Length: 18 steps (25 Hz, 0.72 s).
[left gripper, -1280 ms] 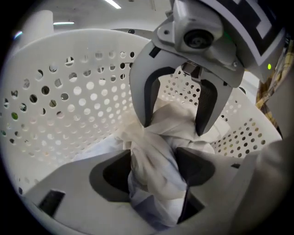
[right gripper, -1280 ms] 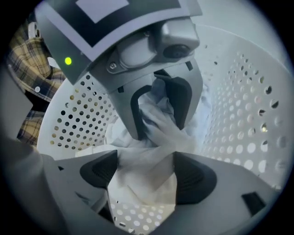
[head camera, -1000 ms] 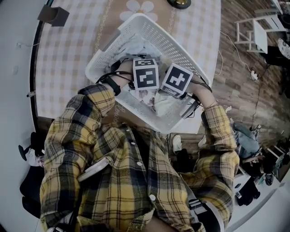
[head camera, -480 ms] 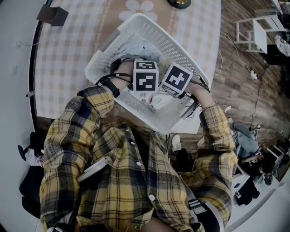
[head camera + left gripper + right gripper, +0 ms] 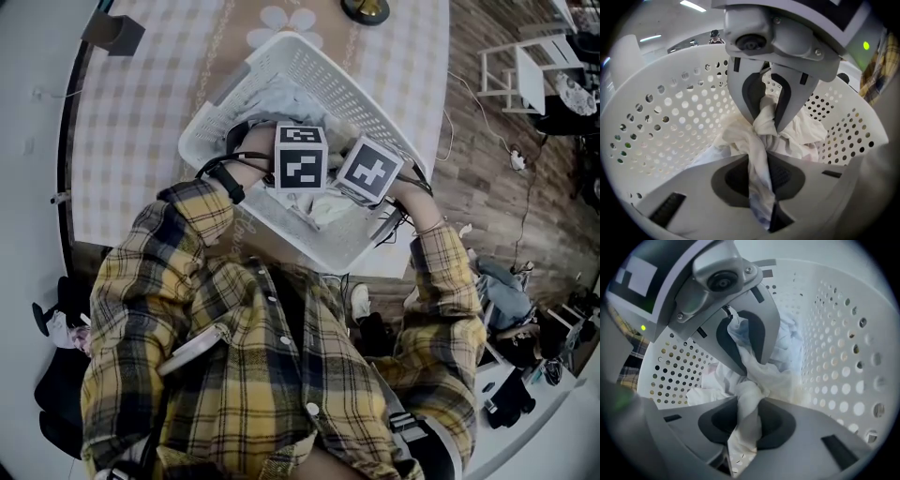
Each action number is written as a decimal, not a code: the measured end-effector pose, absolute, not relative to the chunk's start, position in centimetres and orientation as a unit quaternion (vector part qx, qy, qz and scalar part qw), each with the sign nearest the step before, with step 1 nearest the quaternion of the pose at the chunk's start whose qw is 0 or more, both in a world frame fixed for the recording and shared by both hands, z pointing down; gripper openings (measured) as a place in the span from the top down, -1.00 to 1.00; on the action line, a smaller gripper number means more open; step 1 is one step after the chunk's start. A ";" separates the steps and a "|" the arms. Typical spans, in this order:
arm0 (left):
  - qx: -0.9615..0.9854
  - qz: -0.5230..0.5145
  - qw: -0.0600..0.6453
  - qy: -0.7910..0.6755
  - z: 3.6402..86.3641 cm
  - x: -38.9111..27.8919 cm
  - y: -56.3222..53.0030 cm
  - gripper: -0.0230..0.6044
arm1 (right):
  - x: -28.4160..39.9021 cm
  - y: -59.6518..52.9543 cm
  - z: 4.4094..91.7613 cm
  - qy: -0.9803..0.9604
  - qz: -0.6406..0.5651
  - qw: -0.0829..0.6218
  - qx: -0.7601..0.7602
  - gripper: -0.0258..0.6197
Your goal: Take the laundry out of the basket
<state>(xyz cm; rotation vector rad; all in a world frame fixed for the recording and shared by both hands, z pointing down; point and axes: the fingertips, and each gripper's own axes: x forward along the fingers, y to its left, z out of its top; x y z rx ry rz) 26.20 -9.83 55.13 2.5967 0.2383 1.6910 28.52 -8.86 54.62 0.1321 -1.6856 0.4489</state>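
A white perforated basket point(image 5: 330, 82) sits on the checked table point(image 5: 141, 103) and holds pale laundry point(image 5: 323, 208), bunched on the basket's floor. Toward the basket's left side, the left gripper point(image 5: 759, 176) has just been closing its jaws — they now pinch a twisted fold of the white cloth. Just beside it, nearer the basket's right wall, the right gripper point(image 5: 745, 420) has likewise been closing and is clamped on another fold of the heap — both point down into the basket.

Soft, even indoor light. Ceiling strip lights point(image 5: 692, 5) glare in the left gripper view. Both gripper views bulge fisheye with black corners; the nearest laundry point(image 5: 745, 423) blurs. Head view's edges curve.
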 end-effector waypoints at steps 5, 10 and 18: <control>0.845 0.531 0.012 0.064 53.0 26.5 -10.9 0.62 | 29.0 -10.0 52.4 -0.749 0.185 0.630 0.088 0.58; 0.855 0.517 -0.007 0.038 50.3 26.6 -11.3 0.62 | 29.0 -10.2 49.9 -0.767 0.176 0.605 0.121 0.59; 0.876 0.481 -0.031 -0.014 44.4 26.3 -12.1 0.63 | 28.2 -11.0 43.7 -0.806 0.142 0.543 0.186 0.60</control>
